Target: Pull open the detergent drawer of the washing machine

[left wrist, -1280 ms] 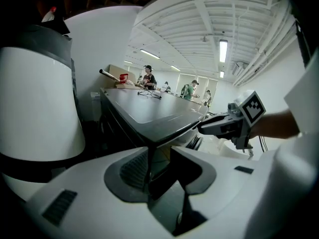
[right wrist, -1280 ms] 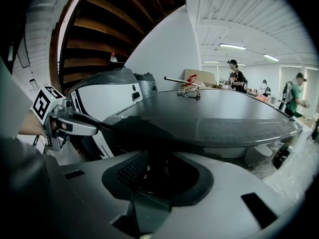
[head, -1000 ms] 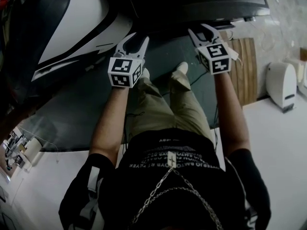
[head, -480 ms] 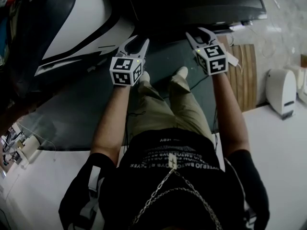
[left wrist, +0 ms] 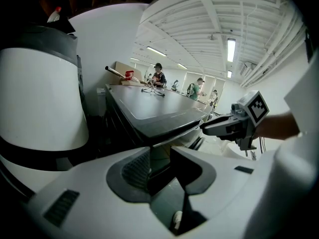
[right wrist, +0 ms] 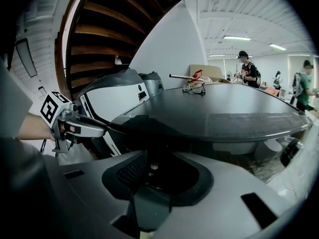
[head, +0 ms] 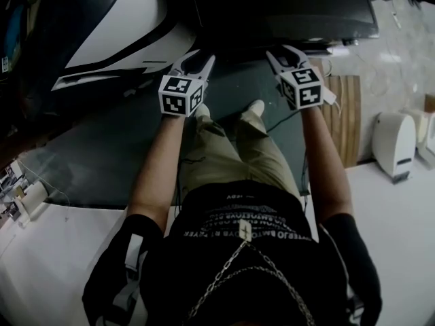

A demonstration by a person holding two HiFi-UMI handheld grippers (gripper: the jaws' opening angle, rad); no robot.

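- The left tongs (head: pixel 200 58) are parted to a narrow gap with nothing between them. Their own view shows only the near edge of the dark counter (left wrist: pixel 149 108) past the gap.
- The right tongs (head: pixel 285 51) are also parted, a little wider, and empty. They too point at the counter's near edge, towards its right half.
- I hold both pairs level and side by side, well apart from each other. Both are close to that near edge, but neither is touching it as far as I can see.
- I cannot make out the detergent drawer in any view. No handle or drawer front shows under the counter's edge, where it is dark.
- A white rounded housing (head: pixel 115 26) with a dark band stands off the counter's left edge. It may be the washing machine, though I can't confirm that.
- If so, the drawer lies forward and left of both tongs, and the left pair is nearer. I judge I need to find the drawer front before I close on anything.
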